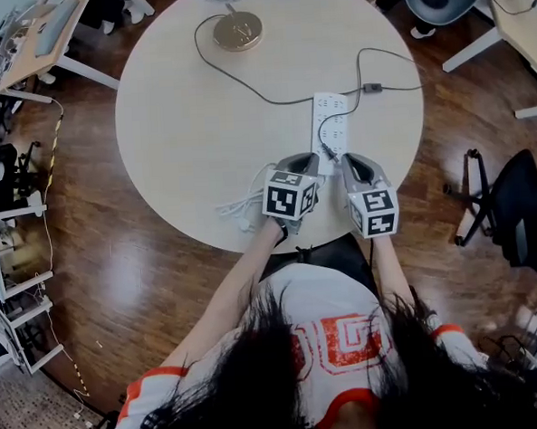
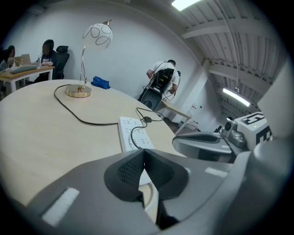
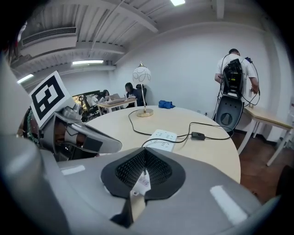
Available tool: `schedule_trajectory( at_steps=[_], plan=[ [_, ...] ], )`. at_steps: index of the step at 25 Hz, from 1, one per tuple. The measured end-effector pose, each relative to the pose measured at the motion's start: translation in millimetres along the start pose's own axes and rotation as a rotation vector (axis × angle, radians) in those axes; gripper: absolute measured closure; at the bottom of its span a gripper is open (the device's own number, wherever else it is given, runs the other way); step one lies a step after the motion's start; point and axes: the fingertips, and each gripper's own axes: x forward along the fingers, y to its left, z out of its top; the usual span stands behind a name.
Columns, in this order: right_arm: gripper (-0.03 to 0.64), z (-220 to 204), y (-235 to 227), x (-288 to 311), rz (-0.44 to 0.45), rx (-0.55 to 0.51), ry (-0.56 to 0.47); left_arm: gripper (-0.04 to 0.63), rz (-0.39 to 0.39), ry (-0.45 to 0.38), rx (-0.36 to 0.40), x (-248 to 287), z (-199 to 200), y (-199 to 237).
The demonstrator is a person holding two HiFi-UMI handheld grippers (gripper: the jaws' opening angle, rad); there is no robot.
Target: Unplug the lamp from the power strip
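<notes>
Power strip (image 1: 329, 115) just beyond right hand-held gripper (image 1: 345, 158)

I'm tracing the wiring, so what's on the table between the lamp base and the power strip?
Only the lamp's black cord crosses that bare stretch of table, running from lamp base to power strip; the head view shows it.

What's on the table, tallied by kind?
lamp: 1
power strip: 1
black cord with inline switch: 1
white cable, bundled at the near edge: 1
blue object at the far edge, kind unclear: 1
Total: 5
</notes>
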Motion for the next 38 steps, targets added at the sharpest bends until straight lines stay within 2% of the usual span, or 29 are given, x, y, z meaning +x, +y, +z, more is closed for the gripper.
schedule_trajectory(
  at_steps=[6,15,20,29,38],
  plan=[
    [0.615,4.4,16.3,-7.2,-0.01,0.047,-0.01,0.595,-0.039,-0.045,0.027,-22.8,7.4,-10.3],
    [0.615,-2.4,43.2,-28.2,-0.073,0.237,-0.023,0.595,-0.1,-0.12,0.088,-76.8,11.0,-17.0],
    [0.615,-9.3,68.4,-45.9,-0.109,0.294,-0.062,0.595,-0.14,-0.139,0.109,-108.2,0.8,-17.1],
    [0.617,-12.1,104.7,-78.9,-0.18,0.326,-0.098,0.595,-0.22,-0.12,0.147,-136.1,-13.9,-21.0],
    [0.617,-35.1,106.3,-114.7,-0.231,0.367,-0.114,0.595,-0.277,-0.089,0.168,-134.8,-38.6,-50.8]
  ],
)
